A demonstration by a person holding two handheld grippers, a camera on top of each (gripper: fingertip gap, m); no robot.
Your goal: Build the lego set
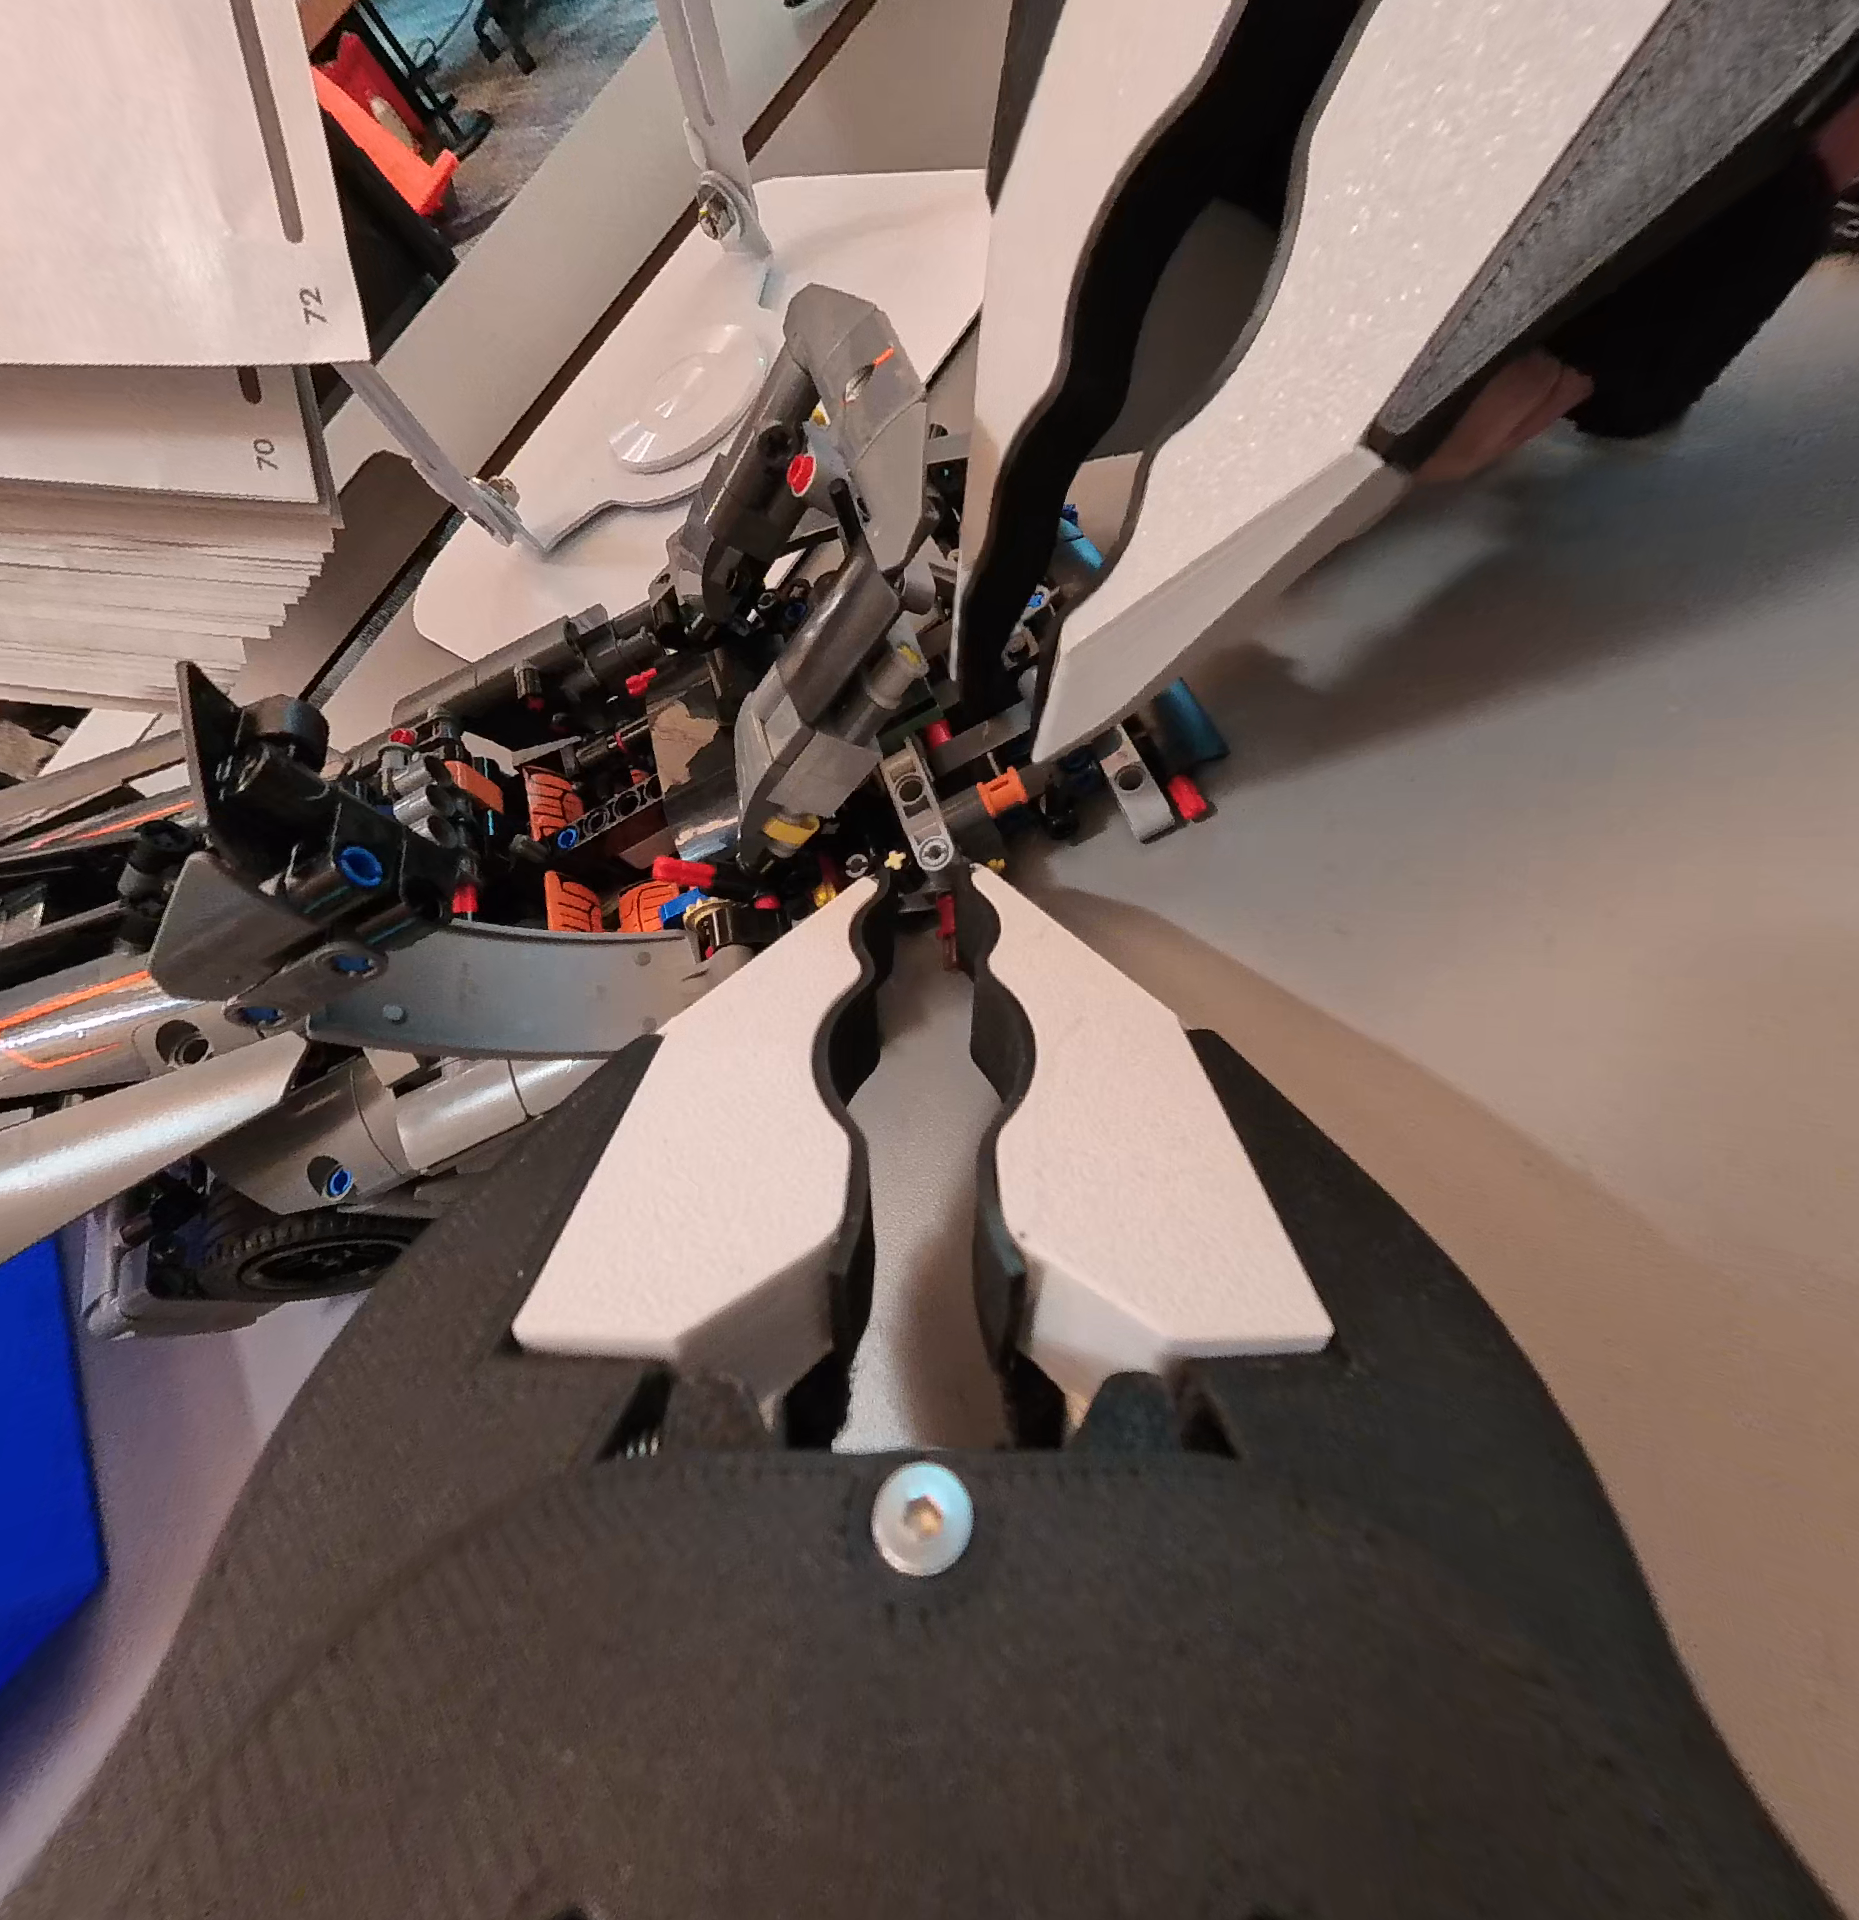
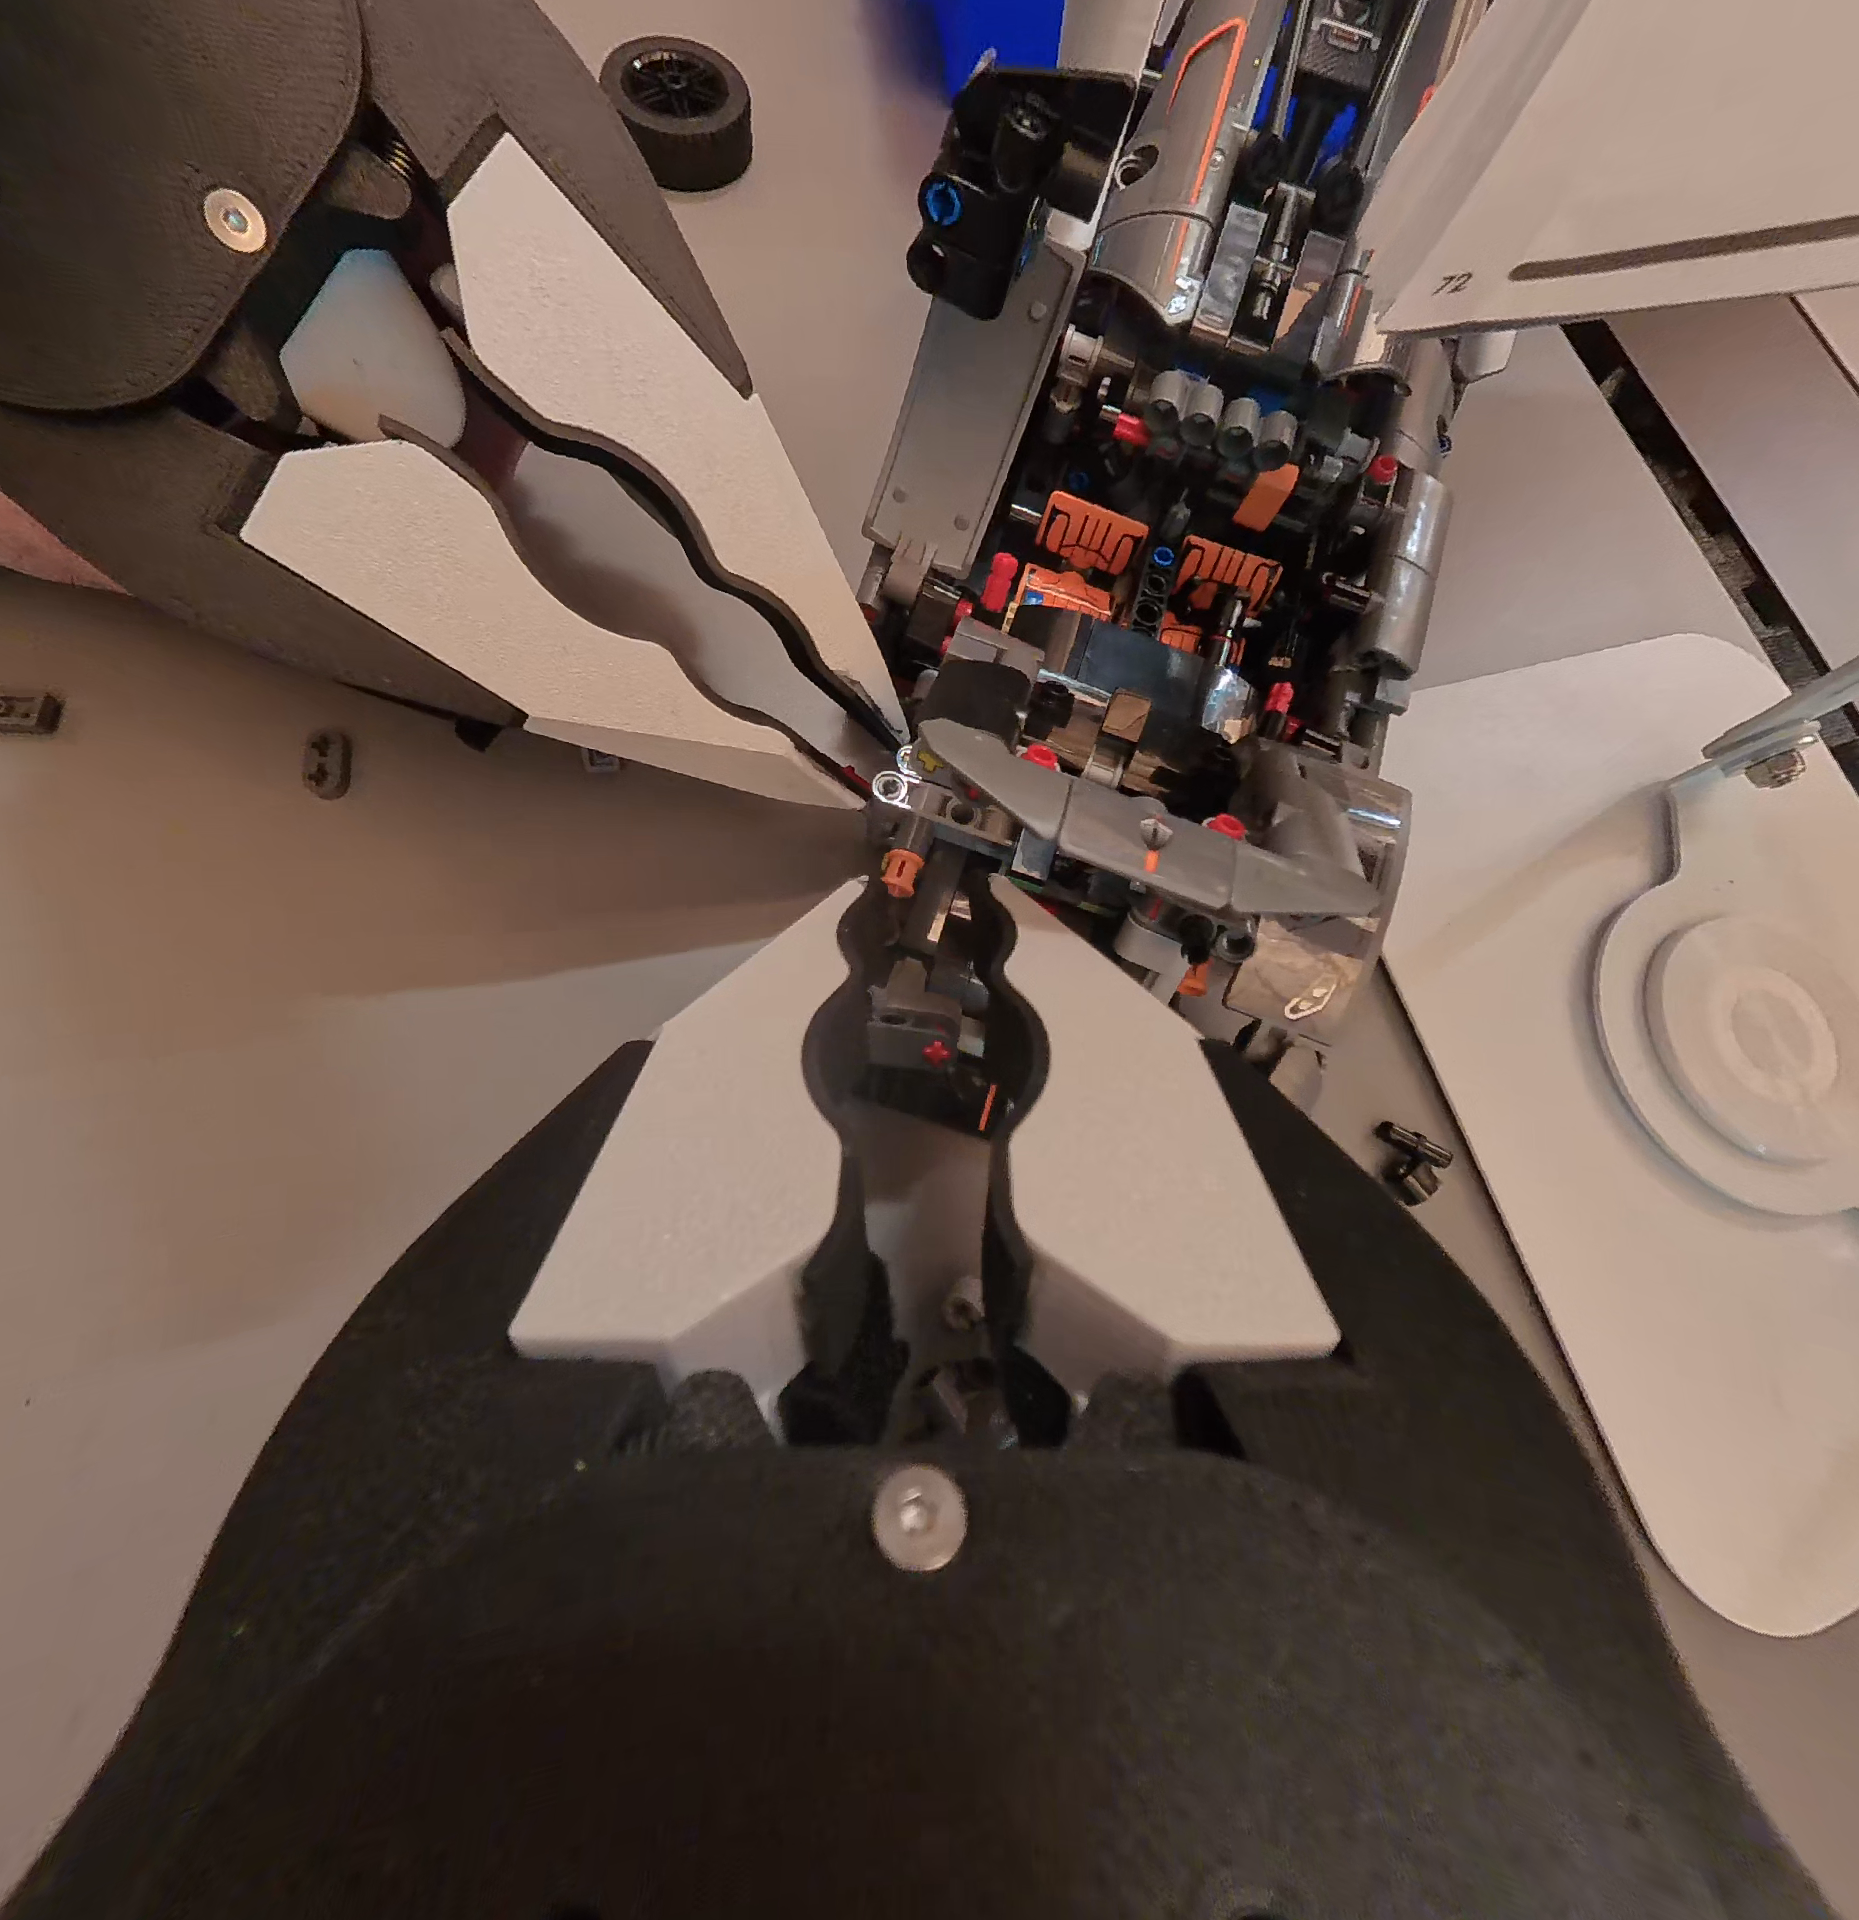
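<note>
Both tools crowd one corner of the lego car [image 2: 1164, 582], w/ the right gripper [image 2: 920, 904] closed around a dark block assembly [image 2: 930, 1039] that juts off the car's near end, probably bracing it so the model doesn't skid on the smooth pale table [image 2: 281, 1039]. Its jaws stand narrow, clamped on that assembly right between the wavy black pads. Left gripper [image 1: 930, 883] comes in from the side, tips nearly together on a small red-and-dark pin [image 1: 948, 925] just ahead of it. Looks pinched, tho whether it's seated in the car yet I can't tell. Straight ahead of the left tips sits a light grey beam w/ holes [image 1: 920, 805], likely the target. Car is hard glossy plastic: grey curved panels, chrome-like strips, orange seats [image 2: 1091, 530], black pegged beams. Beyond the right tool, off to its left, a loose rubber tyre [image 2: 681, 109] lies on the table. Instruction booklet [image 1: 135, 343], thick matte paper, sits up left of the left tool on a white stand [image 1: 717, 343].
</note>
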